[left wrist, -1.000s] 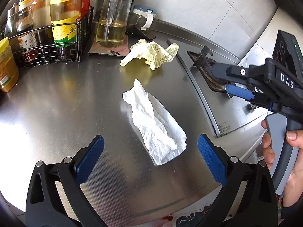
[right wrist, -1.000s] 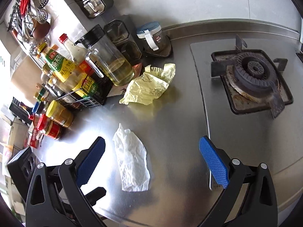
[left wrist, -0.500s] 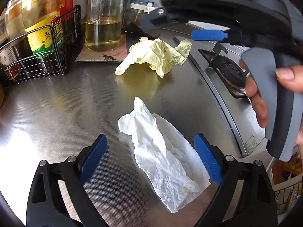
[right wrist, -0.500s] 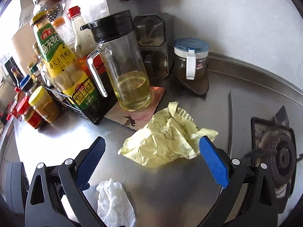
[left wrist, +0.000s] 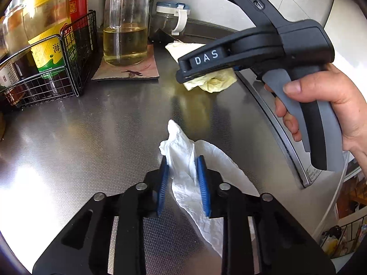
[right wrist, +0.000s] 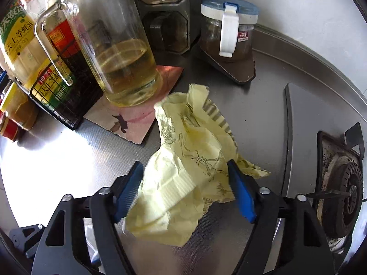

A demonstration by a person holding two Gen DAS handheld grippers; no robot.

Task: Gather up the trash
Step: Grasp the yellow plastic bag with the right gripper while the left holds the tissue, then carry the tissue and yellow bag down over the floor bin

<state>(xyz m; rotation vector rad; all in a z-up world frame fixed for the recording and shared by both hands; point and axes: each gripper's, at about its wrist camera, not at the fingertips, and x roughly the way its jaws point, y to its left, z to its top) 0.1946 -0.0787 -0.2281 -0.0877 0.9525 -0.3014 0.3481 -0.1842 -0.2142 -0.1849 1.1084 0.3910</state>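
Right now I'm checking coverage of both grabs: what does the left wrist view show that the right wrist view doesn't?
Only the left wrist view: the left gripper pinching the white tissue, its jaws having just closed, and the person's hand.

Only the right wrist view: the right gripper, jaws just closing around the yellow wrapper, and the stove burner.

Both: the wrapper, the oil jug, the steel counter.

My left gripper (left wrist: 182, 178) has just been closing and now pinches the white tissue (left wrist: 197, 183) on the steel counter (left wrist: 80, 137). My right hand (left wrist: 325, 114) holds the other gripper over yellow paper (left wrist: 215, 81).
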